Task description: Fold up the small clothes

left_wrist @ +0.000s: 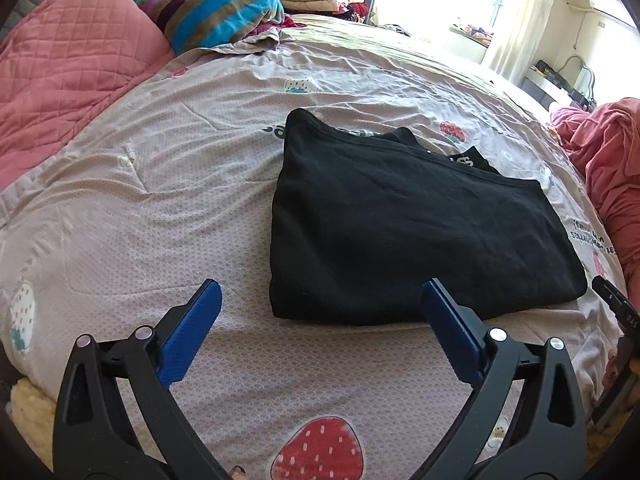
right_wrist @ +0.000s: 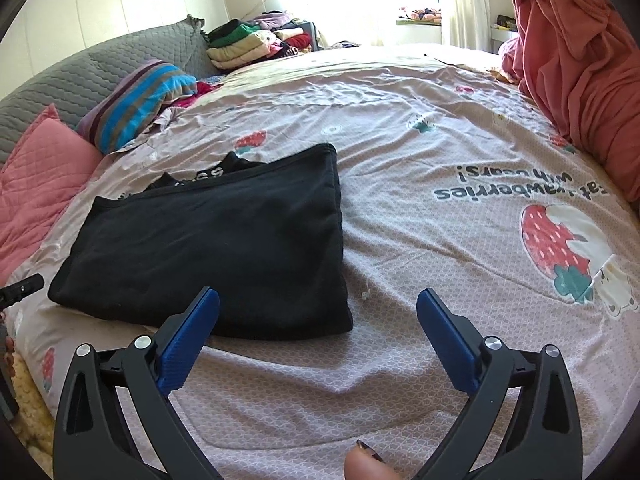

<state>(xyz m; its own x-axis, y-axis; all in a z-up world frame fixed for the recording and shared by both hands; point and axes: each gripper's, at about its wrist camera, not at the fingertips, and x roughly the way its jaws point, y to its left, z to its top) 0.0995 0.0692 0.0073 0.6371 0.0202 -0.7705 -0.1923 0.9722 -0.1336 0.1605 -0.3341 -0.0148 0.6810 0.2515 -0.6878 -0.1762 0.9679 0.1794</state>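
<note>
A black garment lies folded into a flat rectangle on the strawberry-print bedspread; white lettering shows on a strip at its far edge. My left gripper hovers open just off the garment's near left corner, nothing between its blue pads. In the right wrist view the same black garment lies ahead and left. My right gripper is open above the bedspread by the near right corner, and holds nothing. The right gripper's tip shows at the left view's right edge.
Pink quilted pillows and a striped pillow lie at the headboard side. A pile of folded clothes sits at the far end. A bunched salmon blanket rises on the right. A fingertip shows at the bottom.
</note>
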